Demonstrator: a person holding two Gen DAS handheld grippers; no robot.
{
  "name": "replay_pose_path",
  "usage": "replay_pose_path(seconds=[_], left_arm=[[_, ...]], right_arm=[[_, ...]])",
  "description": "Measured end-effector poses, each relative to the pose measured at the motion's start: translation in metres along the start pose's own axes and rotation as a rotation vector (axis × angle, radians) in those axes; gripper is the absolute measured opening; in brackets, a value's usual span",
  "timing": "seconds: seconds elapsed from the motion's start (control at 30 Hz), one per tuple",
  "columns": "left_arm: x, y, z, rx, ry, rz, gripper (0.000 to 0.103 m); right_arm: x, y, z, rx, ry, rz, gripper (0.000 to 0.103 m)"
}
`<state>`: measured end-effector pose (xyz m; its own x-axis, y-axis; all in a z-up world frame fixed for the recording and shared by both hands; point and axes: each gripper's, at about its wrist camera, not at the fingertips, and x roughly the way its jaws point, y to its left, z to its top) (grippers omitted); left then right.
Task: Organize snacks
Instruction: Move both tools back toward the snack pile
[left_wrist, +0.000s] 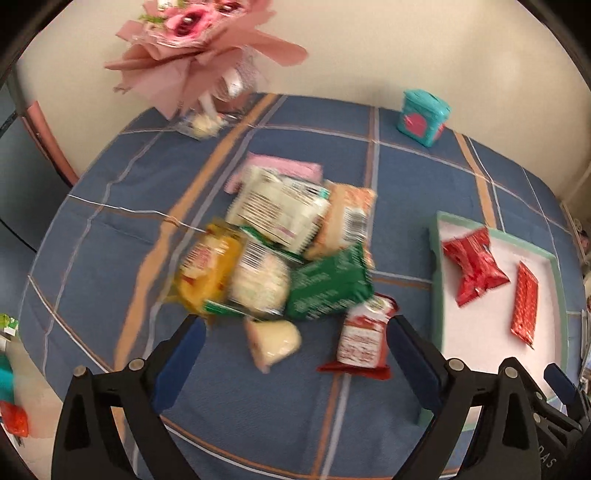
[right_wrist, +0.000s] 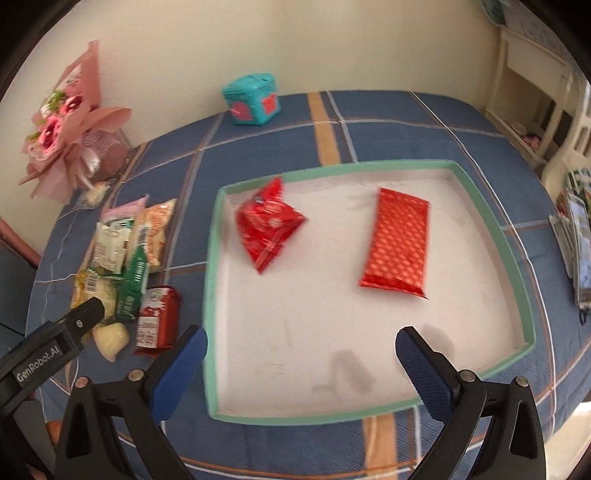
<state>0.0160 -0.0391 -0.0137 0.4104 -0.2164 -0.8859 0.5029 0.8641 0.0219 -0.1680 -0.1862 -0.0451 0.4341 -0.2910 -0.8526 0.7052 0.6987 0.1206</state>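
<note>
I read this as between picks. On the blue plaid surface (right_wrist: 332, 122), the mint-rimmed white tray (right_wrist: 517, 266) holds two red packets (right_wrist: 397, 242). The heap of mixed snack packets (left_wrist: 280, 240) lies beside it, apart. My left tool (left_wrist: 295, 341) and right tool (right_wrist: 301, 349) both gape, empty. Next I'd take the red-and-white sachet (left_wrist: 364, 338).

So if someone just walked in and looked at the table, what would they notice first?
Probably the jumbled heap of bright snack packets in the middle of the blue checked tablecloth. Next, the shallow white tray with a mint-green rim beside the heap, holding just two shiny red packets that lie apart. Behind them by the wall stand a pink paper flower bouquet and a small teal box.
</note>
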Motion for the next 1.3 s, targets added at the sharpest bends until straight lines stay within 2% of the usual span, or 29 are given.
replay_pose_path(seconds=[0.27, 0.33, 0.47, 0.7, 0.8, 0.97, 1.13, 1.3], left_arm=[[-0.001, 0.052, 0.011, -0.123, -0.020, 0.036, 0.098], [-0.001, 0.061, 0.013, -0.138, -0.027, 0.037, 0.098], [0.002, 0.070, 0.015, -0.149, -0.015, 0.030, 0.098], [0.031, 0.078, 0.011, -0.224, 0.109, -0.019, 0.098], [0.042, 0.080, 0.007, -0.257, 0.156, -0.035, 0.098], [0.053, 0.074, 0.001, -0.263, 0.204, -0.064, 0.098], [0.060, 0.065, -0.003, -0.251, 0.236, -0.096, 0.097], [0.073, 0.055, -0.010, -0.245, 0.286, -0.107, 0.093]], right_arm=[[0.010, 0.056, -0.001, -0.039, 0.043, 0.154, 0.103], [0.012, 0.072, -0.002, -0.051, 0.045, 0.211, 0.103], [0.019, 0.097, -0.005, -0.077, 0.056, 0.252, 0.103], [0.037, 0.123, -0.009, -0.139, 0.088, 0.186, 0.103], [0.045, 0.127, -0.010, -0.152, 0.108, 0.181, 0.100], [0.056, 0.132, -0.012, -0.160, 0.129, 0.158, 0.079], [0.068, 0.134, -0.012, -0.181, 0.145, 0.115, 0.065], [0.076, 0.132, -0.012, -0.183, 0.162, 0.094, 0.059]])
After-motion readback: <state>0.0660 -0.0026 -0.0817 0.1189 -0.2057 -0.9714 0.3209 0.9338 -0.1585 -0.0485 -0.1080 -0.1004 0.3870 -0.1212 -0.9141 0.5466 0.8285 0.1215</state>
